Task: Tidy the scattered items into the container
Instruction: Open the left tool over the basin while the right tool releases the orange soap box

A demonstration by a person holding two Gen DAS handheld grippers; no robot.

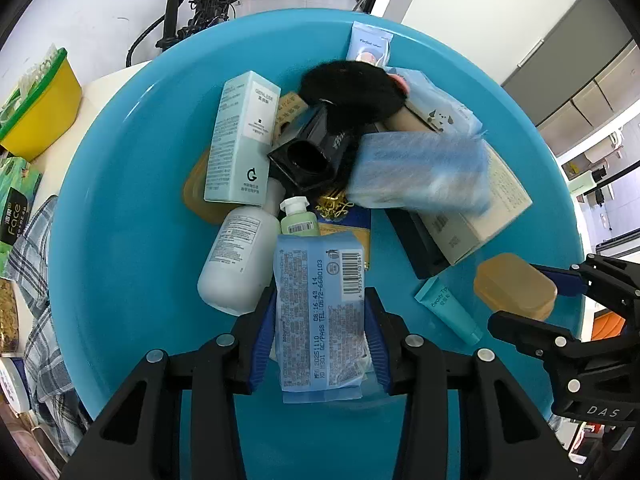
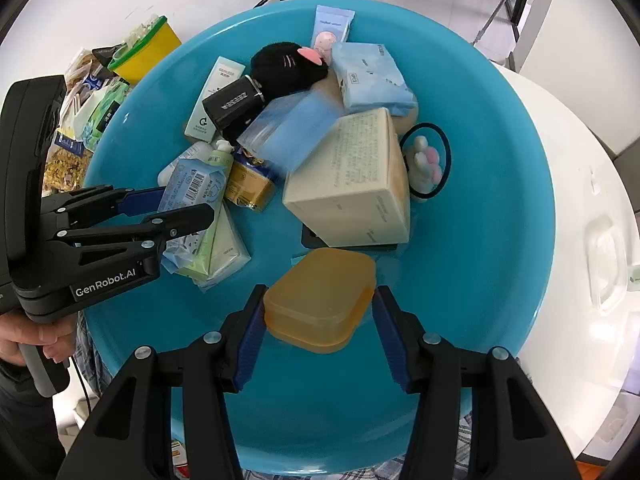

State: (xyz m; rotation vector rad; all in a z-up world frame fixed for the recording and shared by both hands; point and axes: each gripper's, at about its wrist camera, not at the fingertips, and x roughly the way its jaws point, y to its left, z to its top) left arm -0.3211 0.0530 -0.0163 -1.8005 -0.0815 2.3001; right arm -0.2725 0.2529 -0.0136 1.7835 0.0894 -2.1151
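Note:
A big blue basin (image 1: 120, 208) (image 2: 500, 184) holds several toiletries and boxes. My left gripper (image 1: 320, 332) is shut on a light blue wipes packet (image 1: 320, 304) and holds it over the basin's near side; the same gripper (image 2: 188, 208) and packet (image 2: 192, 188) show in the right wrist view. My right gripper (image 2: 318, 312) holds an orange plastic case (image 2: 320, 300) between its pads above the basin; it also shows in the left wrist view (image 1: 516, 288). A blurred blue packet (image 1: 420, 168) (image 2: 292, 132) lies tilted on the pile in the basin.
In the basin lie a white bottle (image 1: 236, 264), a teal box (image 1: 240, 140), a black box (image 1: 312, 152), a beige carton (image 2: 356, 184), a black plush (image 2: 288, 66) and a hair tie (image 2: 428, 160). A yellow tub (image 1: 40, 104) and snack packs stand left. A white round table (image 2: 592, 240) is right.

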